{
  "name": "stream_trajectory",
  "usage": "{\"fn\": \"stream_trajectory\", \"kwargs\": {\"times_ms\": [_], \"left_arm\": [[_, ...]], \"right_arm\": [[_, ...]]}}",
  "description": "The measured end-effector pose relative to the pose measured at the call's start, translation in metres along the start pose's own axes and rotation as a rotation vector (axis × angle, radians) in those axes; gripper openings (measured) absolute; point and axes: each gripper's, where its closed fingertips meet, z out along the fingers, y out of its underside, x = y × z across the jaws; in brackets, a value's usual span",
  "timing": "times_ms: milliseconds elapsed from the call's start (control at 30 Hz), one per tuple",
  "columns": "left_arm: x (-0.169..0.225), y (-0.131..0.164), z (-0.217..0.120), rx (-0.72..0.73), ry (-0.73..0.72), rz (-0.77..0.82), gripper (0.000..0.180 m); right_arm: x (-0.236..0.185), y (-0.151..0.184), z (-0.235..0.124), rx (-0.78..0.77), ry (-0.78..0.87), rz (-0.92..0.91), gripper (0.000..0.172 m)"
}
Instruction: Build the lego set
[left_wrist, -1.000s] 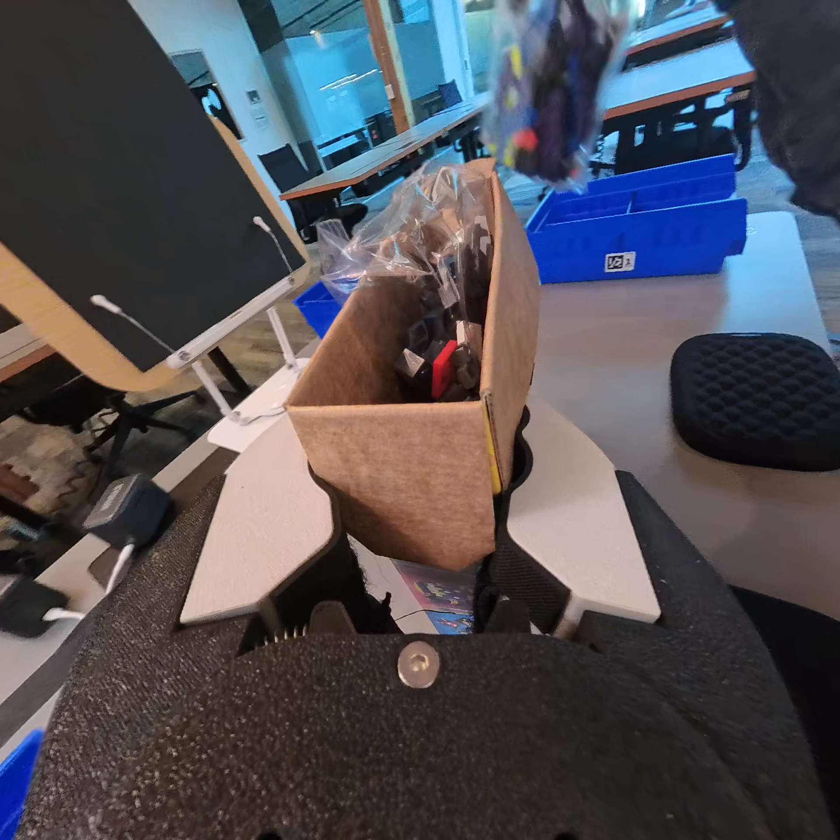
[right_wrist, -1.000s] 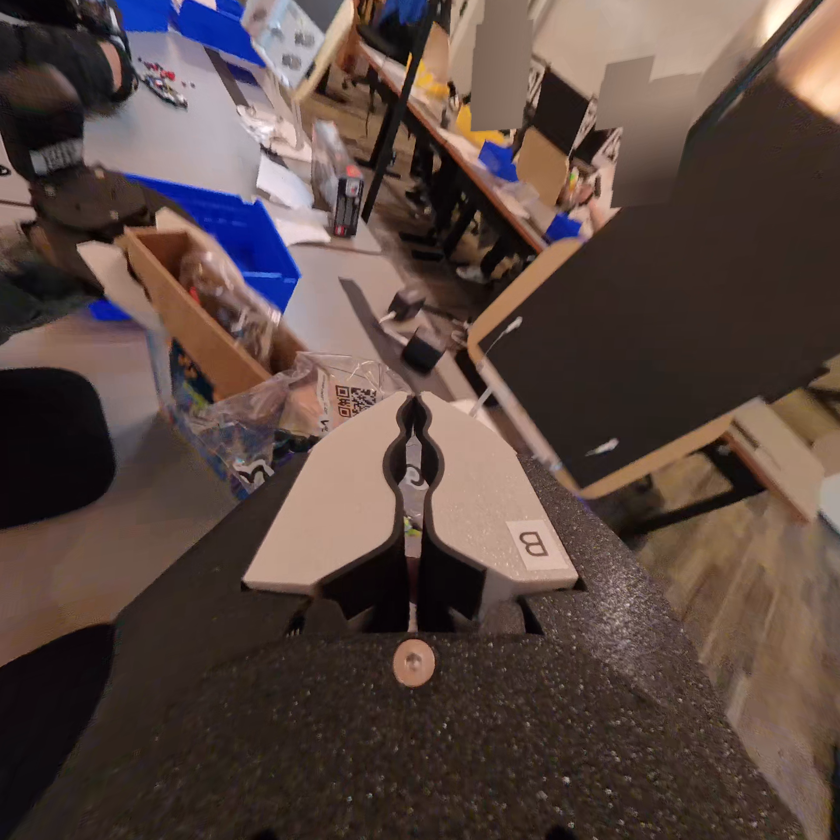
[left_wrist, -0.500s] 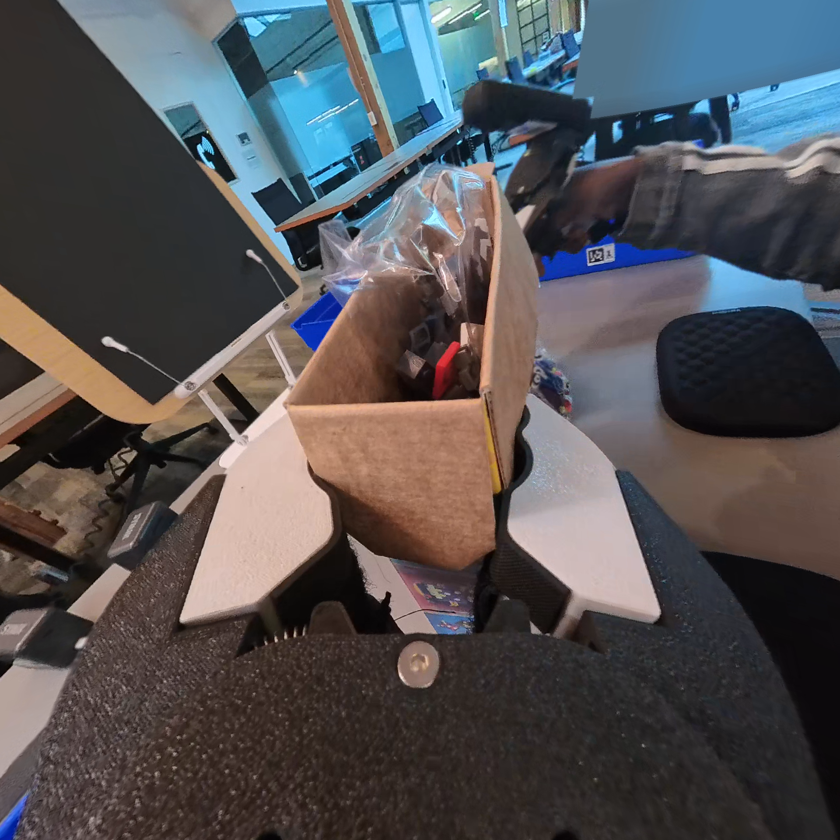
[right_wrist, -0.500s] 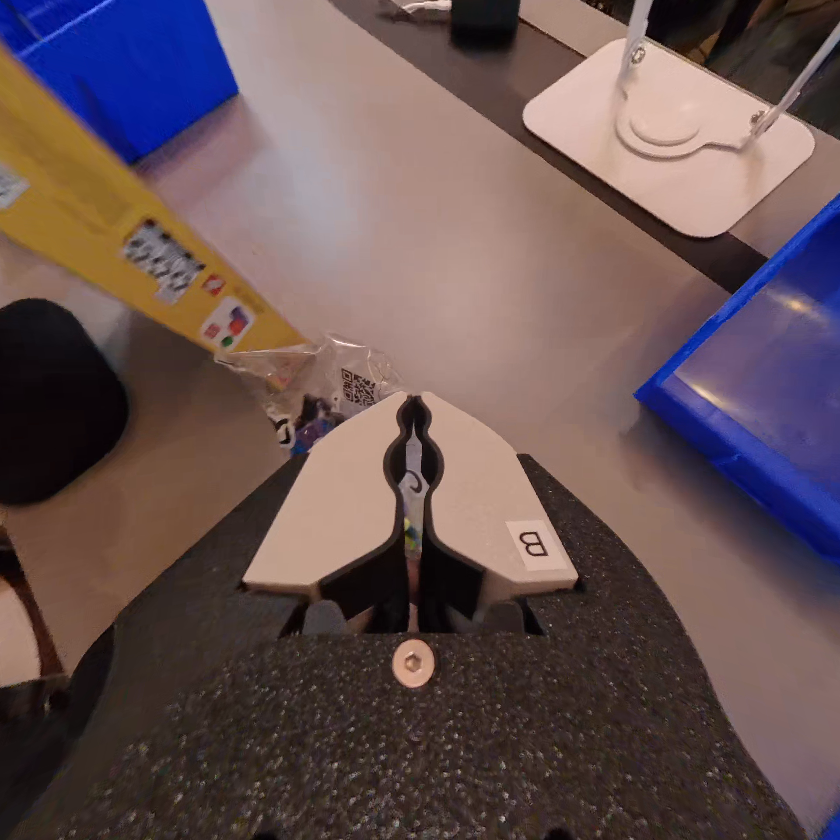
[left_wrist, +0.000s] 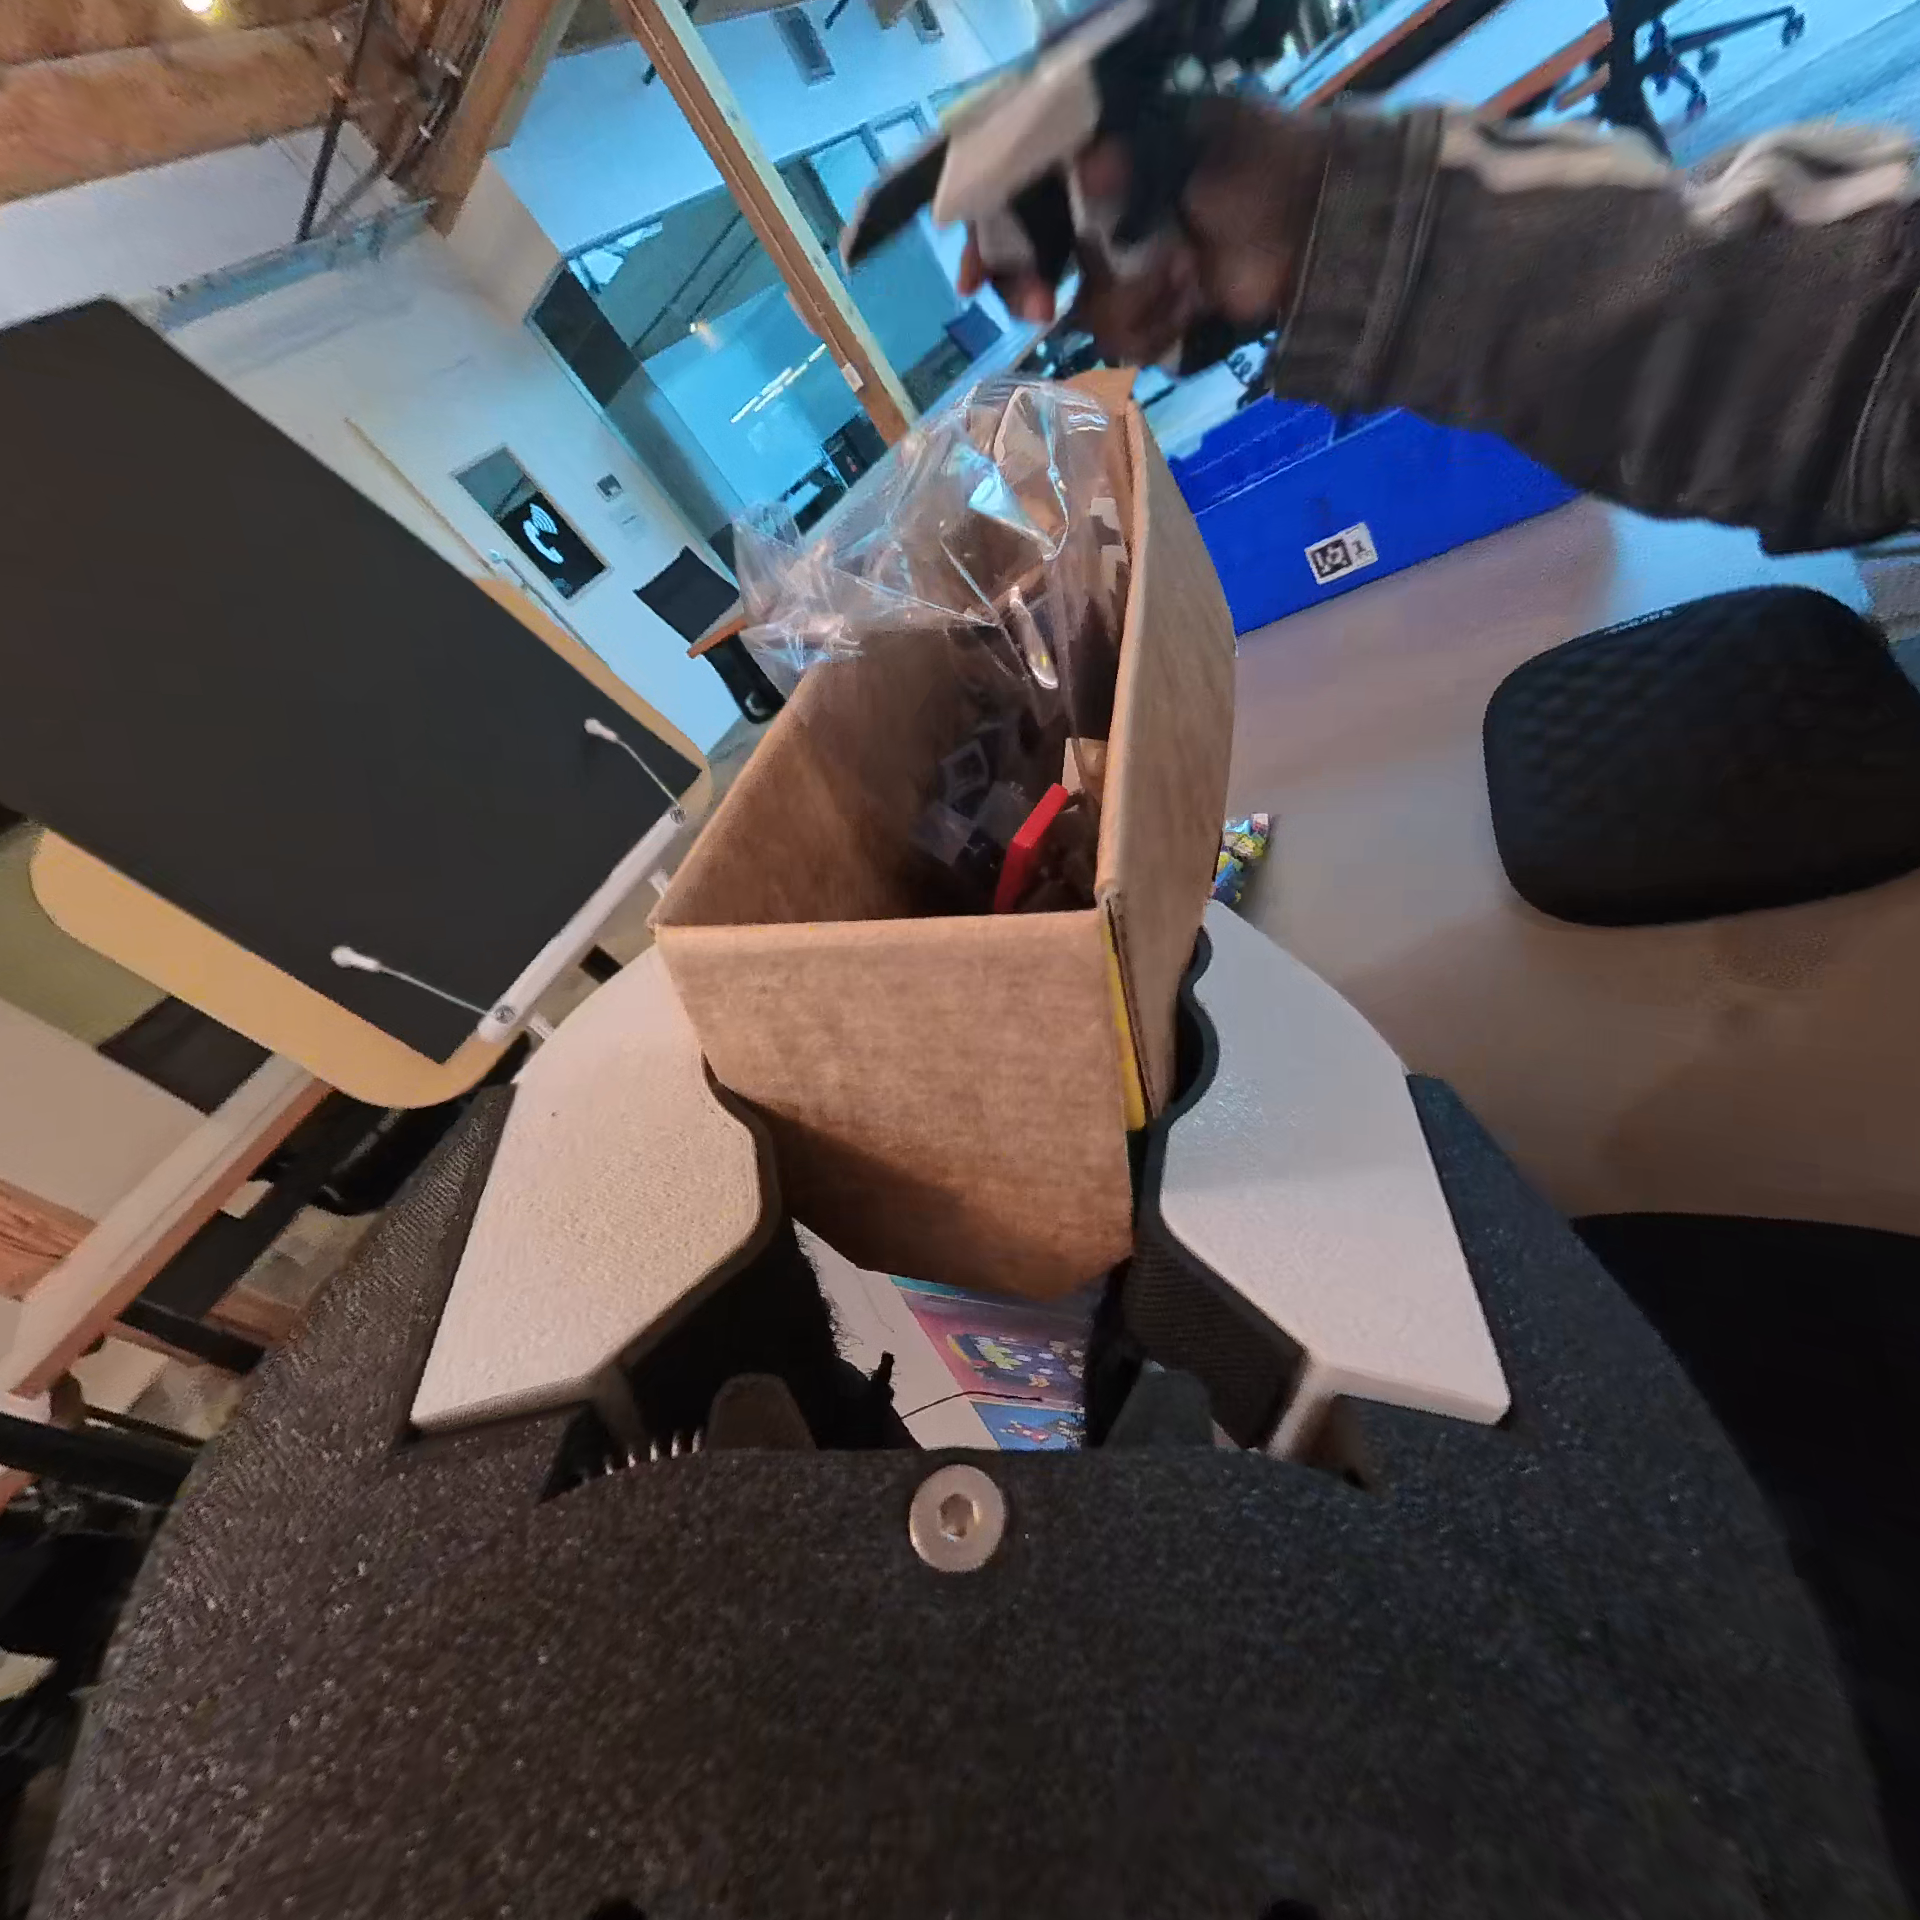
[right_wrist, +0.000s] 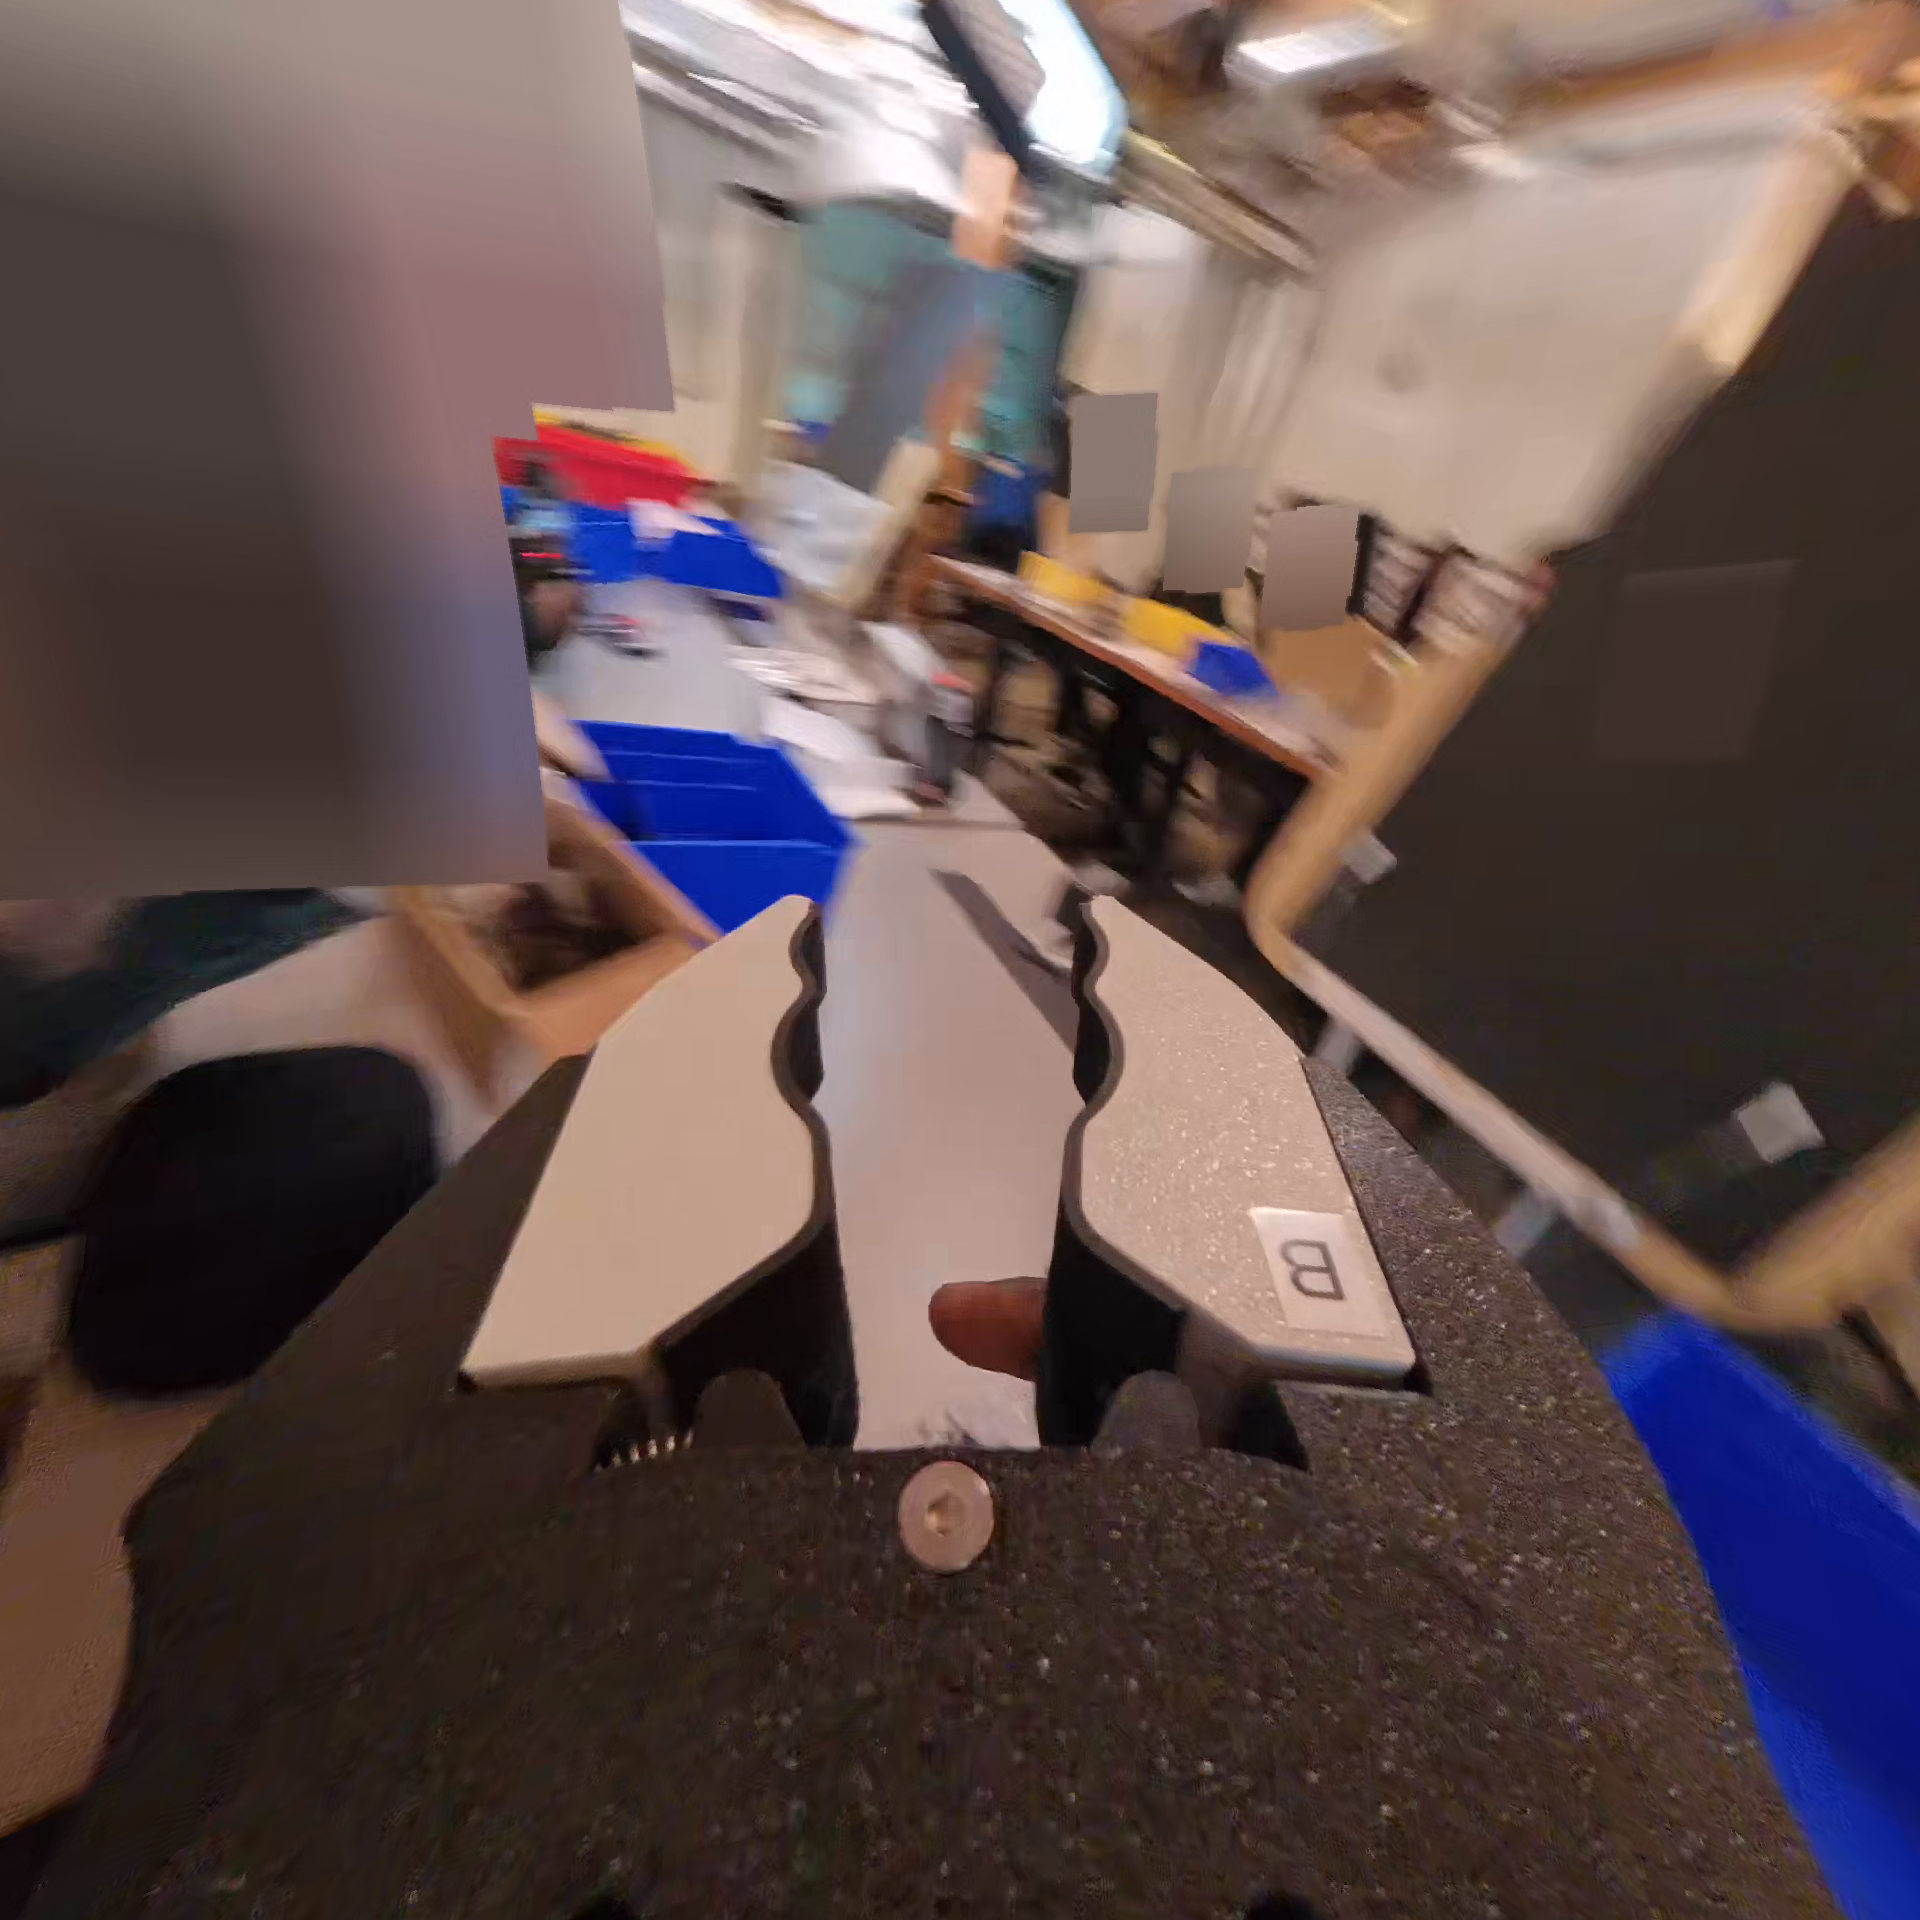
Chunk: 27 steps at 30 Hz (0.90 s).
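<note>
At the centre of the left wrist frame, the left claw (left_wrist: 951, 1039) is pinching an open cardboard box (left_wrist: 914, 1049), both pads pressing its sides, with a clear plastic bag (left_wrist: 935, 551) of small pieces sticking out of it. Across the right wrist frame, the right claw (right_wrist: 945, 935) is standing spread and bare above the grey tabletop (right_wrist: 935, 1091), a blue bin (right_wrist: 727, 821) lying at upper left.

Matt brown cardboard box (left_wrist: 914, 1081), crinkled glossy clear plastic bag (left_wrist: 935, 540) at its twelve o'clock, grainy black foam-like gripper housing with smooth matt pale fingers (left_wrist: 1320, 1174), a shiny metal screw (left_wrist: 957, 1517), a quilted black pad (left_wrist: 1704, 748) at two o'clock.
</note>
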Motion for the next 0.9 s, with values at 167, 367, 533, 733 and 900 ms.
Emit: {"fn": "stream_trajectory", "kwargs": {"times_ms": [167, 367, 533, 733, 900], "left_arm": [[0.017, -0.004, 0.007, -0.015, -0.076, 0.12, 0.078], [0.031, 0.003, 0.014, -0.069, -0.191, 0.282, 0.077], [0.03, 0.01, 0.018, -0.101, -0.232, 0.328, 0.077], [0.028, 0.017, 0.025, -0.117, -0.246, 0.354, 0.077], [0.025, 0.02, 0.026, -0.124, -0.248, 0.353, 0.077]], "right_arm": [[-0.131, -0.011, 0.027, -0.206, -0.392, -0.243, 0.048], [-0.152, 0.045, 0.053, -0.516, -0.353, -0.411, 0.039], [-0.151, 0.055, 0.053, -0.457, -0.292, -0.616, 0.01], [-0.156, 0.052, 0.043, -0.33, -0.191, -0.897, 0.004], [-0.169, 0.025, 0.018, -0.158, -0.164, -0.942, 0.003]]}}
